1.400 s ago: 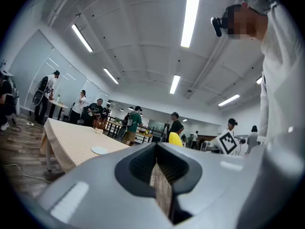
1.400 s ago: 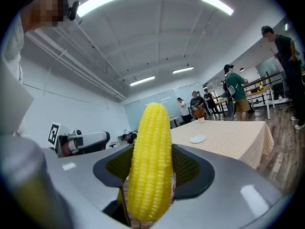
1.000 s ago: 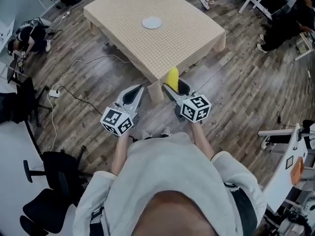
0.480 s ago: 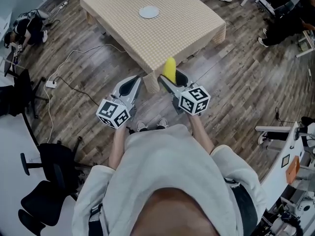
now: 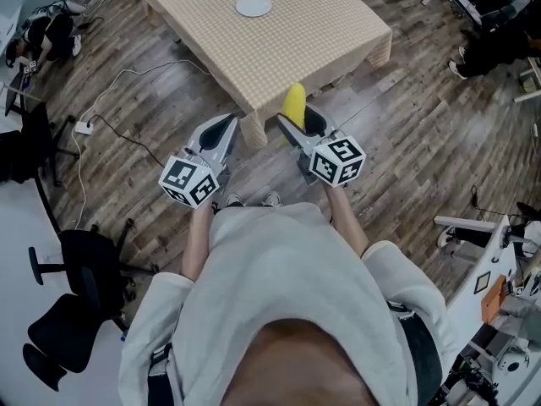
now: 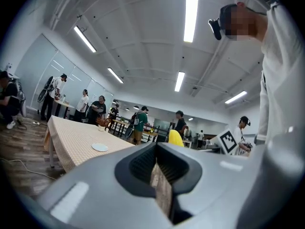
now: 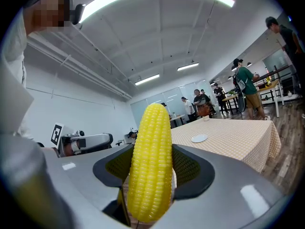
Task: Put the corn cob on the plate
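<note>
**A:** Status on the corn cob (image 7: 151, 161)?

**B:** It was clamped upright in the right gripper (image 5: 299, 128). Jaws were closed on its lower half, tip poking out above them. It sat at centre of the head view, over the floor (image 5: 406, 142), just off the near corner of the table (image 5: 330, 41).

**A:** Left gripper (image 6: 159, 173)?

**B:** Jaws were together with nothing between them. It was held beside the right one, idle.

**A:** Anything move in the last second?

**B:** Mostly the view. Table and plate (image 5: 254, 6) slid toward the top edge of the frame. Both grippers stayed side by side in front of the person (image 5: 279, 294). The corn-to-plate gap didn't shrink, as far as I could tell.

**A:** So no progress?

**B:** I'd say the grasp was done and the transport had barely begun. The plate was bare at top centre of the frame, out toward the middle of the table and well apart from the corn.

**A:** Risk?

**B:** Long carry across the table. The cob looked smooth and was held by one end, so it could pivot in the jaws. I'd keep it upright until it's over the plate.
</note>
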